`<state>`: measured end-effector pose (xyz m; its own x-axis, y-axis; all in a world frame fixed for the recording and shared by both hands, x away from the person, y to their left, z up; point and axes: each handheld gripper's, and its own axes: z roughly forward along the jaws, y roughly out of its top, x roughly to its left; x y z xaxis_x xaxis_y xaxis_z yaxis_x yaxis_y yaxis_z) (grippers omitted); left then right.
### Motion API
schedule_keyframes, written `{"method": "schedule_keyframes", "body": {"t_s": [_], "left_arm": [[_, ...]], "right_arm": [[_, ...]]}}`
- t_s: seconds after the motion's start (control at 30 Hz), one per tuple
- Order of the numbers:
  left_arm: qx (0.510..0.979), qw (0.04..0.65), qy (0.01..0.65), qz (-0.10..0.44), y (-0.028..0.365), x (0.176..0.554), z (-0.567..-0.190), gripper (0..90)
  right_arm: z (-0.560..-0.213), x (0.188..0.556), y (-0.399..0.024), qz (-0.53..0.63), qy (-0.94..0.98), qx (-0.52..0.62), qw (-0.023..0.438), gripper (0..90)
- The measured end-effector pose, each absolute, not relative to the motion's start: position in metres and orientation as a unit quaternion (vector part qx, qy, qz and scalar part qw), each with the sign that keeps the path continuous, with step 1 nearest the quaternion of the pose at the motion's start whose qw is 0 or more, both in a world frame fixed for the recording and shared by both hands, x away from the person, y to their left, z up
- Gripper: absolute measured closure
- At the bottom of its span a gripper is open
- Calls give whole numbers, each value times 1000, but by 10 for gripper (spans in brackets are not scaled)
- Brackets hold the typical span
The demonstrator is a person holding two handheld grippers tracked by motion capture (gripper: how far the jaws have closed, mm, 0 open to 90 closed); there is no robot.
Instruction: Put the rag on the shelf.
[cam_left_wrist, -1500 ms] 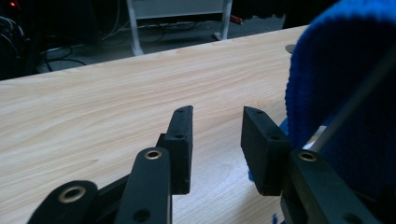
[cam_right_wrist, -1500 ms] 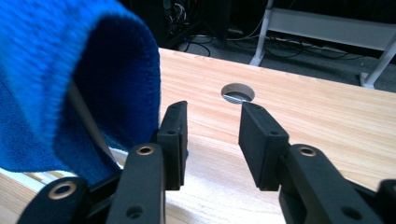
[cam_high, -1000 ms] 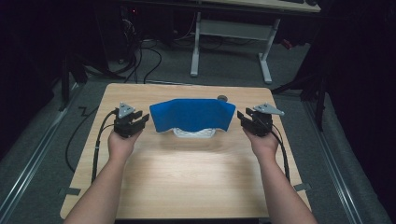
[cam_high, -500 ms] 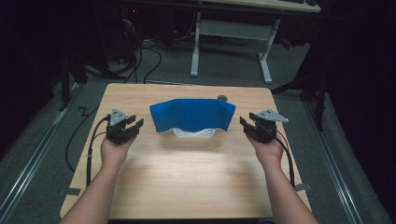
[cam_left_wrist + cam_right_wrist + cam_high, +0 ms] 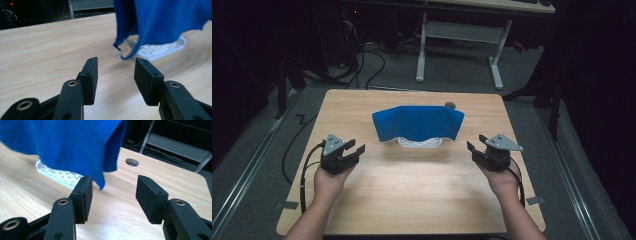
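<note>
Blue cloth point(image 5: 418, 123) (draped over a white basket point(image 5: 420, 142)) lies between both grippers, well apart; their fingers point(image 5: 90, 72) stand open, empty.

Lighting was pretty uneven: the surface point(image 5: 412, 190) got a bright pool of light from overhead, while the room around it sat nearly black. The blue cloth point(image 5: 418, 123) threw a soft shadow toward the camera. Both close-up views were sharp on the black tool jaws but went soft farther back, with the cloth edges a bit blurry and the wood slightly washed out.
</note>
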<state>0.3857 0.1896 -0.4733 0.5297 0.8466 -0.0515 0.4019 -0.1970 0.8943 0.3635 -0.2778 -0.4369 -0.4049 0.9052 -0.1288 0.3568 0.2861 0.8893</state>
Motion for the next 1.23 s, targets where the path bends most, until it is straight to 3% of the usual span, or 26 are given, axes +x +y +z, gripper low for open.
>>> {"method": "schedule_keyframes", "body": {"t_s": [0.3, 0.6, 0.8, 0.9, 1.23], "left_arm": [[746, 472, 419, 212, 183, 353, -490, 516], [785, 439, 398, 181, 147, 331, -511, 495], [800, 432, 397, 123, 119, 315, -532, 497], [821, 425, 346, 162, 107, 308, -529, 484], [813, 434, 358, 153, 114, 311, -530, 475]], "right_arm": [[-450, 333, -267, 412, 740, 422, 323, 458], [-482, 305, -242, 378, 775, 413, 293, 426], [-503, 295, -230, 396, 766, 429, 270, 421], [-512, 295, -222, 380, 789, 412, 253, 407], [-517, 297, -224, 379, 798, 397, 248, 409]]}}
